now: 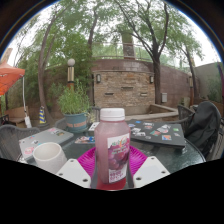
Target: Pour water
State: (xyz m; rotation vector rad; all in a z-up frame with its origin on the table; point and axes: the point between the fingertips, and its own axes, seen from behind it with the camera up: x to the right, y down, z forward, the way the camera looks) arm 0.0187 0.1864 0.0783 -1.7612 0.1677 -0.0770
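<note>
A clear plastic bottle (112,148) with a white cap and a red fruit label holds pink liquid. It stands upright between my two fingers, whose magenta pads (87,160) press against its sides, so my gripper (112,165) is shut on it. A white cup (49,155) sits on the dark glass table (170,155), to the left of the bottle and just beyond my left finger. The bottle's base is hidden, so I cannot tell whether it rests on the table.
A potted green plant (74,107) in a blue pot stands behind the cup. A dark tray (157,132) with small items lies right of the bottle. A black bag (203,125) sits at the table's right side. A stone wall (125,88) and trees stand beyond.
</note>
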